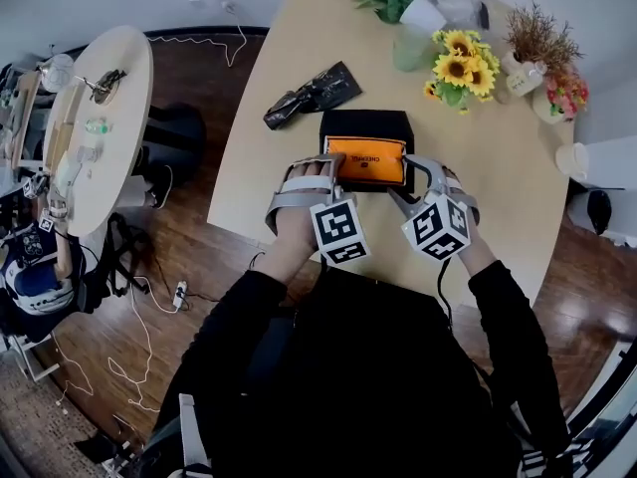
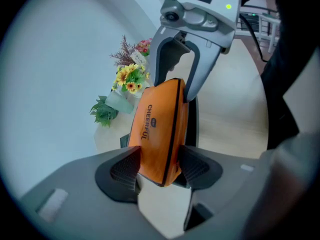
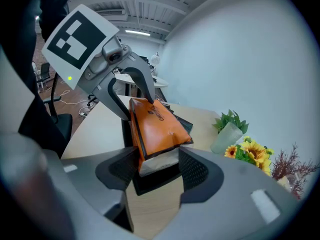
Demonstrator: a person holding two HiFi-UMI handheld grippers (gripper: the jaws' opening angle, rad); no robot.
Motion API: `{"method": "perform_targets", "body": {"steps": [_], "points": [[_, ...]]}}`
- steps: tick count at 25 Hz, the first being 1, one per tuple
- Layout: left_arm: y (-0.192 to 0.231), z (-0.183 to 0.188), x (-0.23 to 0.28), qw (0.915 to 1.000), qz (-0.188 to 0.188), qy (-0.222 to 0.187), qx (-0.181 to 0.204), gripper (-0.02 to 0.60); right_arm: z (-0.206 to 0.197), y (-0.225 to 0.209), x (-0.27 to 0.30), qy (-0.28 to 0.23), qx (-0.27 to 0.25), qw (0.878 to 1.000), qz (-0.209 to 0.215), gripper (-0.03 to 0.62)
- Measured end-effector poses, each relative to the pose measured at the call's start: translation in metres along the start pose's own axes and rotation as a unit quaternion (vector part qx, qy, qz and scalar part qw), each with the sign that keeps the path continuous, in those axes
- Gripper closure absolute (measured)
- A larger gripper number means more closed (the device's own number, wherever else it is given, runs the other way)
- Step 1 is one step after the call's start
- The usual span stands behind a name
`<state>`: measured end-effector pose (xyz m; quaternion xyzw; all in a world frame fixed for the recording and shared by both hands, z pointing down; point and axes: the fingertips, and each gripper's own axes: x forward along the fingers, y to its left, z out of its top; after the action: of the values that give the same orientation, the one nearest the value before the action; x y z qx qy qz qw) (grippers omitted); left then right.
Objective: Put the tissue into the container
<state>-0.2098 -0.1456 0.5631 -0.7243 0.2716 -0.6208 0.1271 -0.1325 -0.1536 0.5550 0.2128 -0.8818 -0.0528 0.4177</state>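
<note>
This looks like an office or lab workroom. A long pale tabletop (image 1: pixel 498 167) and a round second tabletop (image 1: pixel 114 118) strewn with small equipment stand on a wood floor (image 1: pixel 100 357), where cables (image 1: pixel 149 342) and a power strip (image 1: pixel 180 294) trail. Overhead, an open ceiling carries strip lights (image 3: pixel 136 32).

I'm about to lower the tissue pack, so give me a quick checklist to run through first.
1. Left gripper shut on pack: ok.
2. Right gripper shut on pack: ok.
3. Pack over container: ok.
4. Container's inside free: cannot tell, the pack covers it.
5. Flowers apart from container: ok.
</note>
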Motion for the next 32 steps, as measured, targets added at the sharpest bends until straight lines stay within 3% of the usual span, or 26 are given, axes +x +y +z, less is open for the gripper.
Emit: {"method": "perform_targets", "body": {"steps": [15, 24, 32], "points": [[-0.006, -0.005, 0.022, 0.9986, -0.045, 0.028, -0.001, 0.345, -0.014, -0.001, 0.027, 0.047, 0.011, 0.997, 0.068, 0.327], [0.003, -0.008, 0.006, 0.999, -0.026, 0.02, -0.029, 0.327, -0.016, -0.006, 0.018, 0.047, -0.01, 0.998, 0.04, 0.307], [0.001, -0.013, -0.003, 0.9968, -0.019, 0.002, -0.077, 0.327, -0.002, -0.016, -0.005, 0.015, 0.01, 1.0, 0.014, 0.318]]}}
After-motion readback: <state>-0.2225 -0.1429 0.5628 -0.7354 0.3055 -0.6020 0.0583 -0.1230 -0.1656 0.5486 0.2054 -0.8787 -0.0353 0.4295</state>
